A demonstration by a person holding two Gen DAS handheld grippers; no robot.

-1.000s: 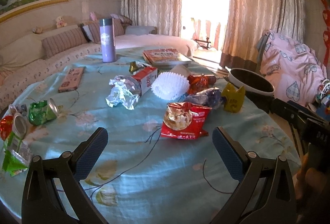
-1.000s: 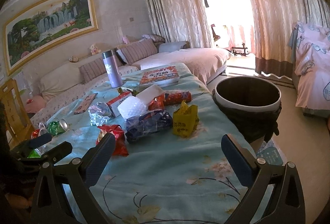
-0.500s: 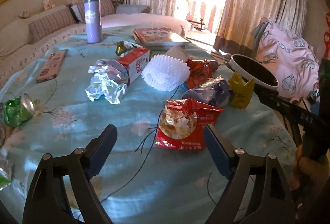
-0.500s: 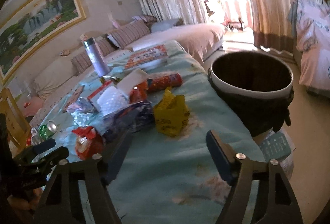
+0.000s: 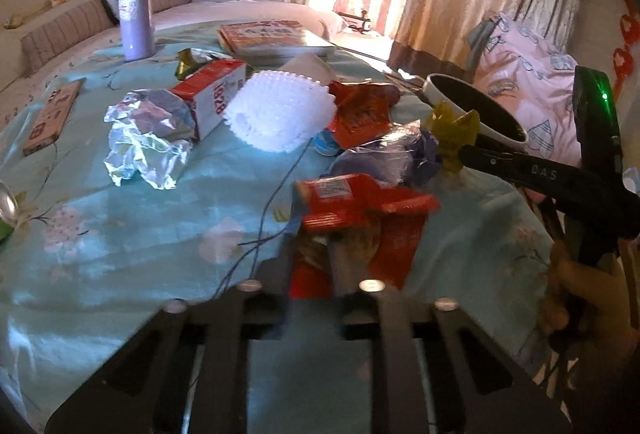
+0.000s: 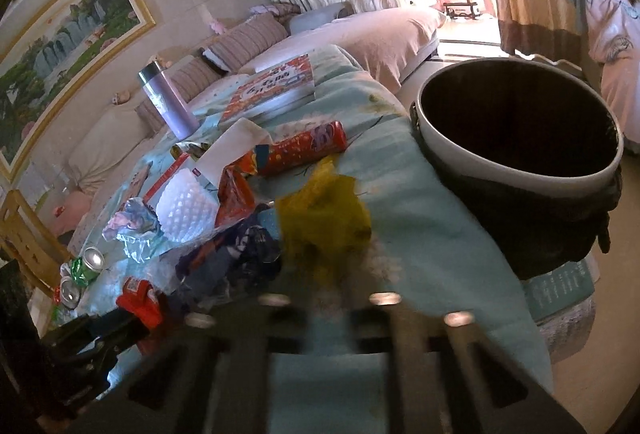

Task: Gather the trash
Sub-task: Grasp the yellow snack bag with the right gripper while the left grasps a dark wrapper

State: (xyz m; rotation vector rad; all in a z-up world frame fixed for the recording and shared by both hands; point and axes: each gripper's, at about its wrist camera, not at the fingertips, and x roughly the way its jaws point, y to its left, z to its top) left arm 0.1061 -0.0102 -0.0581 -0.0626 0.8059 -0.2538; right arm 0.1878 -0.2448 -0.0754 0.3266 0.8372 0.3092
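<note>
Left gripper (image 5: 316, 262) closing on the red snack packet (image 5: 360, 210), which lies on the table (image 5: 120, 254) between its fingers. Right gripper (image 6: 332, 274) shut on the yellow wrapper (image 6: 324, 218), table edge, just beside the bin (image 6: 516, 170). Other trash clustered mid-table.

- The left gripper (image 5: 316, 266) is closing its fingers (image 5: 280, 270) on the near edge of a red snack packet (image 5: 360, 210) lying on the counter (image 5: 120, 226).
- At 11 o'clock from the packet lies crumpled foil (image 5: 144, 138), with a white foam net (image 5: 280, 110) at 12 o'clock.
- At 2 o'clock, the right gripper (image 5: 464, 154) touches a yellow wrapper (image 5: 452, 130).
</note>
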